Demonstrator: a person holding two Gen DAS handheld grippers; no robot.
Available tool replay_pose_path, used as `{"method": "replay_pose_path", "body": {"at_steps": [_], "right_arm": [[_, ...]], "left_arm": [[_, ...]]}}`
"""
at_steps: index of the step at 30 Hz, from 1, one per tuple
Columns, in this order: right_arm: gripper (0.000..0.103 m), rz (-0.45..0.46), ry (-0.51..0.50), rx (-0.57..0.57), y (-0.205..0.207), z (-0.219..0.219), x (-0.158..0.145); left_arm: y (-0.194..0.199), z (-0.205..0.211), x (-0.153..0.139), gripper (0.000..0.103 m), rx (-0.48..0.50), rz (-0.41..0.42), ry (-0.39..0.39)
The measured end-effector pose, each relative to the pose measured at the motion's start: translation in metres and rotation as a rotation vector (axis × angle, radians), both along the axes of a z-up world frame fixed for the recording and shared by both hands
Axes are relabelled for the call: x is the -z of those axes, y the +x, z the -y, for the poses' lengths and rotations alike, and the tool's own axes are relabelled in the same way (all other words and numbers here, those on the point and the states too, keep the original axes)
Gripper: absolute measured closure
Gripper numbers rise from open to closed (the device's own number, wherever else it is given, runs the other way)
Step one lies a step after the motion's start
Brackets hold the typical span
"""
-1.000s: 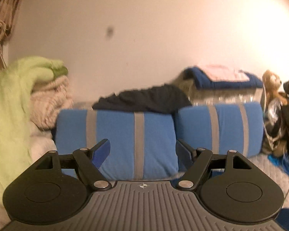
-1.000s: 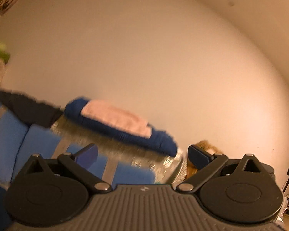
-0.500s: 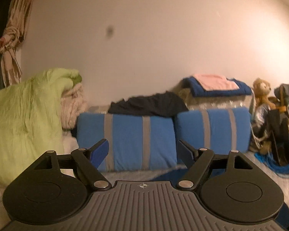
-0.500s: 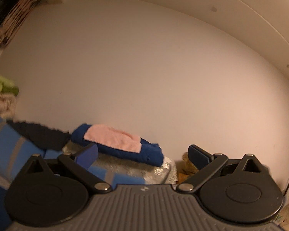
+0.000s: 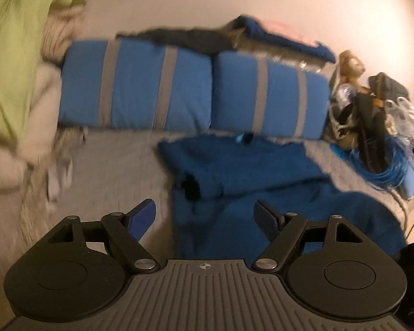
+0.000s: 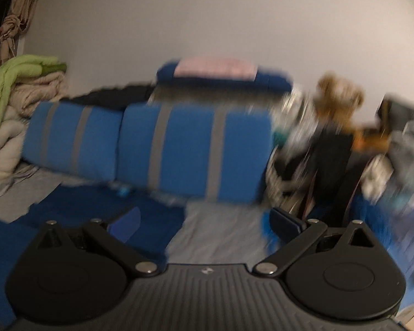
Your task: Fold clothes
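Observation:
A dark blue garment [image 5: 251, 176] lies crumpled on the grey bed sheet [image 5: 113, 165], partly folded over itself. My left gripper [image 5: 205, 215] hovers open above its near edge, nothing between the fingers. In the right wrist view the same blue garment [image 6: 77, 215] lies at lower left, and my right gripper [image 6: 204, 224] is open over bare grey sheet [image 6: 215, 234] to its right, holding nothing. Both views are blurred by motion.
Two blue pillows with grey stripes [image 5: 190, 93] stand along the wall, a black garment [image 5: 185, 37] and folded blue and pink cloths [image 6: 220, 73] behind them. A green and beige bedding pile [image 5: 16, 63] is at left. A teddy bear [image 6: 339, 96], bags and blue cable [image 5: 383, 171] crowd the right.
Both views have tipped down from the wall toward the bed. The blue garment and grey sheet, unseen before, now lie under both grippers. The jaws stay wide.

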State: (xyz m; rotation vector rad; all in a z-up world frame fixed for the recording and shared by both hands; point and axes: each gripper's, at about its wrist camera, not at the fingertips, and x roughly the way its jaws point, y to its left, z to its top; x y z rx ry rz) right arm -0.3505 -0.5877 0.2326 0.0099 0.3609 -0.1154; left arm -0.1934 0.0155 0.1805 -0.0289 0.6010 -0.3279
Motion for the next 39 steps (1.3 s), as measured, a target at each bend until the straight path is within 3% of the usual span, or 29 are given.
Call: {"method": "replay_pose_path", "body": {"at_steps": [10,15,23,29,35,37,38,39], "right_arm": [[0.001,-0.167,0.212,-0.136,0.017,-0.017,0.070],[0.001,-0.222,0.365,-0.177,0.023,-0.020,0.096],[0.005,-0.337,0.574,-0.304,0.029,-0.035,0.133],[0.024,-0.362,0.754,-0.355,0.025,-0.038,0.152],[0.059,-0.380,0.814,-0.345,0.012,-0.047,0.161],[0.077,-0.376,0.825,-0.312,0.008,-0.044,0.159],[0.081,-0.377,0.831,-0.299,0.006,-0.043,0.158],[0.094,-0.376,0.835,-0.294,0.005,-0.044,0.155]], "left_arm": [[0.024,-0.050,0.078,0.026,-0.030,-0.263,-0.384],[0.026,-0.060,0.098,0.027,-0.014,-0.309,-0.515],[0.025,-0.056,0.106,0.059,0.024,-0.334,-0.599],[0.025,-0.053,0.109,0.068,0.030,-0.348,-0.639],[0.021,-0.053,0.100,0.089,0.007,-0.358,-0.634],[0.019,-0.052,0.095,0.093,-0.002,-0.360,-0.636],[0.017,-0.051,0.091,0.093,0.002,-0.356,-0.645],[0.016,-0.050,0.087,0.094,0.006,-0.350,-0.652]]}}
